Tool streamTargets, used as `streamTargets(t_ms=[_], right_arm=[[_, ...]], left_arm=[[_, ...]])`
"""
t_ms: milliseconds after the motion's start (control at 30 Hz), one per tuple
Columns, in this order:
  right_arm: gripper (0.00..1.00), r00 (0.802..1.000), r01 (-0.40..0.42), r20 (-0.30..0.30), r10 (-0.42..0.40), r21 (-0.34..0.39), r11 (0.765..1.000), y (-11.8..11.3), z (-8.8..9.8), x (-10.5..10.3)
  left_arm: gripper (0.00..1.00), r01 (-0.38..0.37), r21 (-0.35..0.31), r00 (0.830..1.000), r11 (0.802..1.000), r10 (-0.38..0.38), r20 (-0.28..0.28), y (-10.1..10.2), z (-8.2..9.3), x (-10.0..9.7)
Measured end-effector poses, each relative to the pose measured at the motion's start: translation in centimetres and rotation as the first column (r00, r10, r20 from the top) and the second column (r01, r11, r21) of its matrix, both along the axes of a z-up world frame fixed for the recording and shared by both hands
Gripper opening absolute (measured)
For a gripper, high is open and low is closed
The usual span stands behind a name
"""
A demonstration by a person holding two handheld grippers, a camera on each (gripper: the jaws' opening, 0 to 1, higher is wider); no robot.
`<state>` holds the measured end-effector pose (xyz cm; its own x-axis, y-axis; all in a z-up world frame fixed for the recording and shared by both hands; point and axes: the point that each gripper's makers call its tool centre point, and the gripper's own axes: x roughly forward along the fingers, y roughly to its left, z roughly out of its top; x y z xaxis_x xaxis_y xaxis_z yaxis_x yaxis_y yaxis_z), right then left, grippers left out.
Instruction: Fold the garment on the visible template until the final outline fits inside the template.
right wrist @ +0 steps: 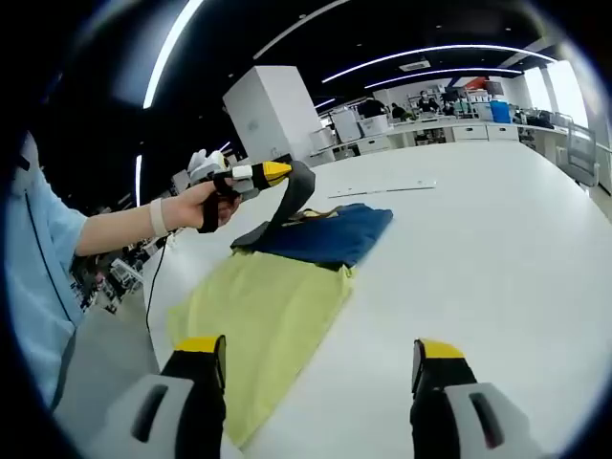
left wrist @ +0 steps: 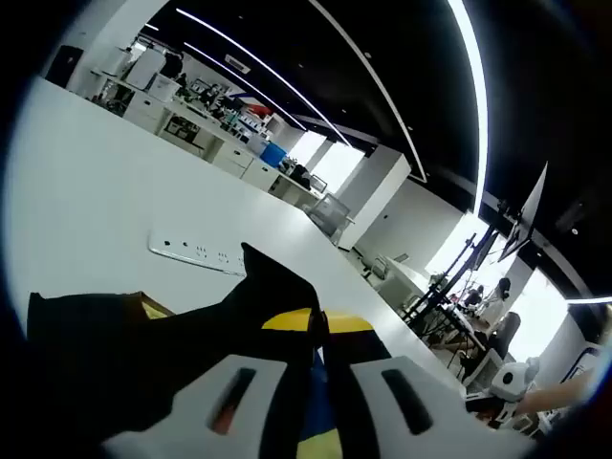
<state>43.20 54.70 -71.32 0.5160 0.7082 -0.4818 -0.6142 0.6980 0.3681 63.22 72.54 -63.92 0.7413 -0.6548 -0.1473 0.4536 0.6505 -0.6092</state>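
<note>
A dark blue garment (right wrist: 330, 234) lies bunched at the far end of a pale yellow template (right wrist: 258, 316) on the white table (right wrist: 497, 249). A hand holds my left gripper (right wrist: 273, 173) above the garment's left side, with a dark corner of the cloth (right wrist: 298, 191) pulled up in it. In the left gripper view its yellow-tipped jaws (left wrist: 318, 325) stand together with dark cloth (left wrist: 273, 287) pinched between them. My right gripper (right wrist: 320, 352) is open at the template's near end, with nothing between its jaws.
A white power strip (left wrist: 196, 252) lies flat on the table beyond the garment, and is also visible as the strip (right wrist: 382, 189). A person's pale blue sleeve (right wrist: 33, 249) is at the left. The table's edge (right wrist: 158, 287) runs close beside the template. Desks stand far behind.
</note>
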Motion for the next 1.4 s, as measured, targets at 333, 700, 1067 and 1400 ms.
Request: streamTargets(t_ms=[333, 700, 1067, 1400], right_arm=[[0.79, 1.0, -0.002, -0.014, 0.002, -0.001, 1.0, 0.2, -0.6, -0.4], [0.78, 1.0, 0.008, -0.021, -0.008, 0.007, 1.0, 0.2, -0.8, -0.4], [0.78, 1.0, 0.02, -0.015, -0.02, 0.023, 1.0, 0.1, -0.5, -0.2], [0.78, 1.0, 0.011, -0.016, -0.011, 0.021, 1.0, 0.4, -0.6, -0.1]], left_arm=[[0.0, 0.147, 0.067, 0.988, 0.987, -0.144, -0.048, -5.2, -3.6, -3.1], [0.0, 0.209, 0.105, 0.972, 0.972, -0.195, -0.134, -6.9, -7.6, -4.6], [0.0, 0.231, 0.114, 0.964, 0.966, -0.212, -0.158, -7.6, -8.8, -5.1], [0.24, 0.239, 0.154, 0.97, 0.959, -0.229, -0.083, -8.0, -8.4, -4.8]])
